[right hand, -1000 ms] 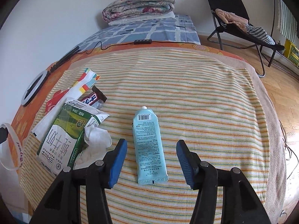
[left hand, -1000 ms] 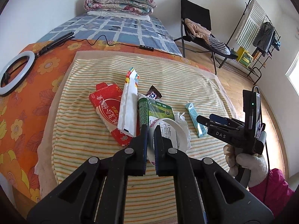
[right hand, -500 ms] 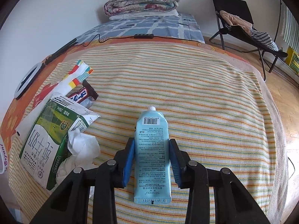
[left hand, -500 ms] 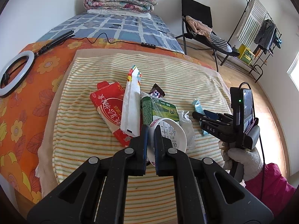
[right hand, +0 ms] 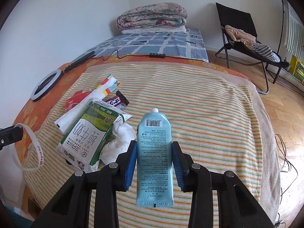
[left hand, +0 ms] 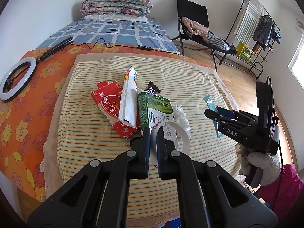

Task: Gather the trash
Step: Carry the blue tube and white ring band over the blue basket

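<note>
My right gripper [right hand: 154,149] is shut on a light blue hand-cream tube [right hand: 154,152], which is lifted above the striped towel [right hand: 209,117]. From the left wrist view the same tube [left hand: 210,103] sticks out of that gripper [left hand: 214,114] at the right. My left gripper [left hand: 153,131] is shut on a white wristband [left hand: 182,133], seen hanging at the left edge as a white wristband [right hand: 36,152]. On the towel lie a green milk carton [left hand: 155,110], a crumpled tissue [left hand: 180,114], a white snack bag [left hand: 129,98], a red carton [left hand: 110,102] and a chocolate wrapper [left hand: 152,89].
The towel [left hand: 95,133] covers an orange flowered cloth [left hand: 28,102] that holds a ring light [left hand: 17,76]. Behind are a bed with a folded quilt [left hand: 115,5], a black chair [left hand: 197,28] and a clothes rack [left hand: 262,28]. A gloved hand [left hand: 262,163] holds the right gripper.
My right gripper closed on the blue tube and lifted it off the towel, moving up and to the right. The left gripper kept hold of the wristband and hardly moved.
</note>
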Action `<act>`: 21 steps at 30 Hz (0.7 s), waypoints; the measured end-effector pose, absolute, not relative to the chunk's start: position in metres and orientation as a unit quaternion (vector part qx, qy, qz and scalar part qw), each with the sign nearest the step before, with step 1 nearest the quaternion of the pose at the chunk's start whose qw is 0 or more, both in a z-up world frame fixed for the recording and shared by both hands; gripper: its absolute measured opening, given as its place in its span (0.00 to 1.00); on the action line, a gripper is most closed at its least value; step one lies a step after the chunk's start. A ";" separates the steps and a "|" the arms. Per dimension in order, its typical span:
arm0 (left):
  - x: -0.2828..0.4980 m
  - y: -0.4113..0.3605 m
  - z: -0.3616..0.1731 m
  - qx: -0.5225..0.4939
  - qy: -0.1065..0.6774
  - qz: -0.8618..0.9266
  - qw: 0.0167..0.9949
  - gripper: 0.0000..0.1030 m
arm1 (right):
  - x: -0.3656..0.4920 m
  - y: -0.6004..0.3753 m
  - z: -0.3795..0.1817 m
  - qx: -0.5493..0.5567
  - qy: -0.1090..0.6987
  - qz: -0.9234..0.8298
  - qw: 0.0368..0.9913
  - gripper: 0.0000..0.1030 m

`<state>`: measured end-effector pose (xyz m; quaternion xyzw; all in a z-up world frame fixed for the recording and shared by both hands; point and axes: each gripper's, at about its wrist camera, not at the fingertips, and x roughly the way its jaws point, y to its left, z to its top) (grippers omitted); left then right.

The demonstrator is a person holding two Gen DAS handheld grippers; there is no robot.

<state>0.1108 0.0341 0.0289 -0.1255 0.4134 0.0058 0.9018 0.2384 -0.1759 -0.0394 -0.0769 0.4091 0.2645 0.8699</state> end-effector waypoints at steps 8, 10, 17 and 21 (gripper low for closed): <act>0.074 0.019 0.029 -0.109 0.416 -0.009 0.903 0.04 | 0.171 -0.184 -0.019 -0.072 0.401 0.306 0.860 0.36; 0.064 0.015 0.027 -0.106 0.419 -0.014 0.902 0.04 | 0.154 -0.188 -0.019 -0.071 0.403 0.314 0.857 0.36; 0.024 -0.003 0.014 -0.088 0.433 -0.026 0.897 0.04 | 0.096 -0.202 -0.026 -0.073 0.409 0.334 0.846 0.36; 0.002 -0.013 0.000 -0.080 0.446 -0.033 0.891 0.04 | 0.067 -0.209 -0.035 -0.076 0.416 0.342 0.839 0.36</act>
